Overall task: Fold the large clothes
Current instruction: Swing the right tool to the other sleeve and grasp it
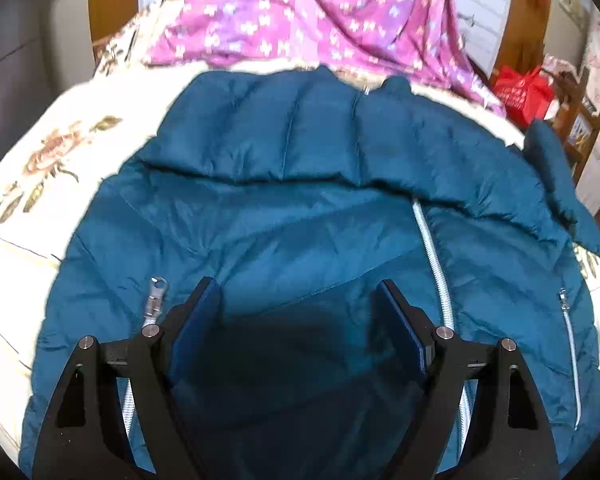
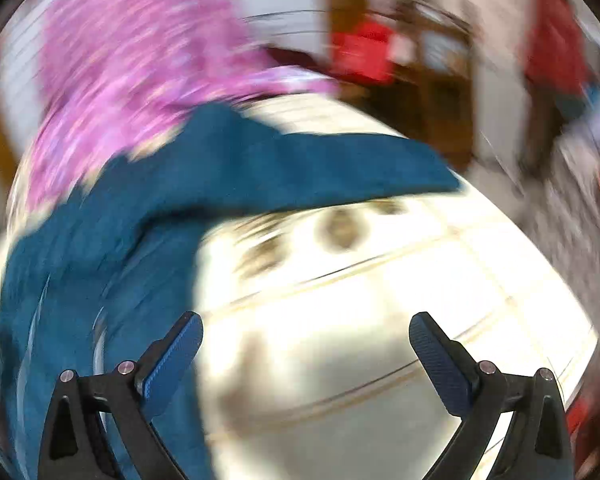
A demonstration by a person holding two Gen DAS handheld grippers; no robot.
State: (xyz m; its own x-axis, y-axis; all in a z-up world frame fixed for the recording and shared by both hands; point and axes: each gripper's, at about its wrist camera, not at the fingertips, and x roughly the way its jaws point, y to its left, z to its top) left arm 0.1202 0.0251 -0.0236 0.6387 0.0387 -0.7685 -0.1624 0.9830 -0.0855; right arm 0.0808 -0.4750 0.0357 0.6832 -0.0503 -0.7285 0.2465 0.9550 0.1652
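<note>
Jacket [image 1: 284, 216], teal and puffy, lies spread on the floral bedspread [image 1: 40, 160], directly beneath the left gripper [image 1: 296, 312], whose jaws stand released, nothing clasped; right gripper [image 2: 306, 344] gapes empty, jacket beside its left finger

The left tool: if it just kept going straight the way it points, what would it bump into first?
Most likely the teal jacket. The left tool stands open, tilted down over the jacket's front panel, with nothing between. How far above the fabric it is remains unclear.
</note>
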